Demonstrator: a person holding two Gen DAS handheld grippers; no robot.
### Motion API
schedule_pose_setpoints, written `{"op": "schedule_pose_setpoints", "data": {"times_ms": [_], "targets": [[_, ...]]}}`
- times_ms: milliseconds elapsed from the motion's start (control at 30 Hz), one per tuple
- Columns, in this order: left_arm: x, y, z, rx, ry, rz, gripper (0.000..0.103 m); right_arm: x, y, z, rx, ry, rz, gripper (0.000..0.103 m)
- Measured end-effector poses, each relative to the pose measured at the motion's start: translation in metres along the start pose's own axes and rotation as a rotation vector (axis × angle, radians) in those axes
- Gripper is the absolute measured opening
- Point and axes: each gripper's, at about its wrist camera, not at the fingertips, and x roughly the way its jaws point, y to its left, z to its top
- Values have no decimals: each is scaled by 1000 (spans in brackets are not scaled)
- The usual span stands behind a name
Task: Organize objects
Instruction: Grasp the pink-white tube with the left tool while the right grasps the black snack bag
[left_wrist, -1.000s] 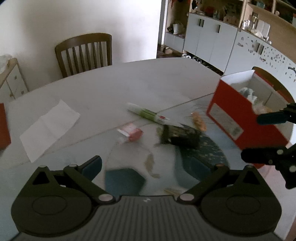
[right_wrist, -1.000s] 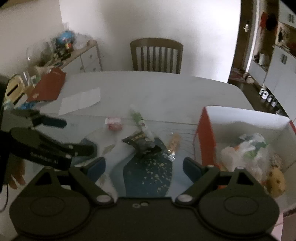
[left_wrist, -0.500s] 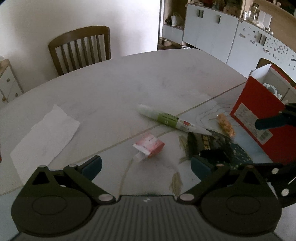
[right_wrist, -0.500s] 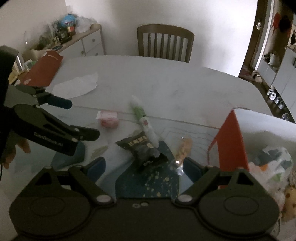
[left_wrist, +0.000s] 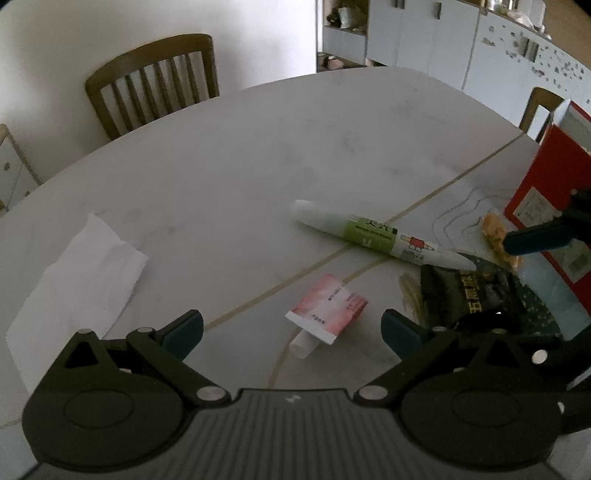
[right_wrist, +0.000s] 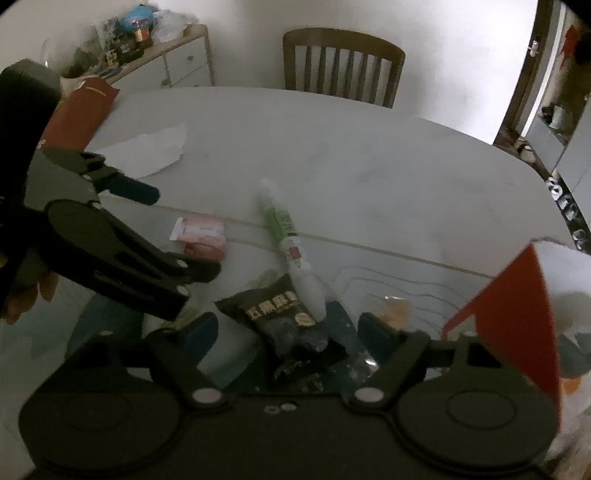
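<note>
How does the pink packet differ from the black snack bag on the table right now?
The pink packet is pale pink with a white end; the black snack bag is dark with gold lettering. The pink packet lies alone, clear of the other items; the black snack bag has the tip of the white-and-green tube resting on it. The pink packet lies ahead of the left claw, the black snack bag ahead of the right claw. Both lie flat, ungripped.

white wall | wooden chair | pale table | white cabinets
</note>
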Motion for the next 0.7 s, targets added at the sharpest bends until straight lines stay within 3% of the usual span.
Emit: {"op": "schedule_pose_setpoints", "data": {"times_ms": [500,567,700], "targets": [[6,1,0,40,-24,-27,101,14,8,-1,32,53,-25,55],[5,0,0,45,-29,-33,97,14,10,-1,34,62,-34,53],[1,-2,1,37,-33,-61,79,15,12,-2,53,71,-29,48]]}}
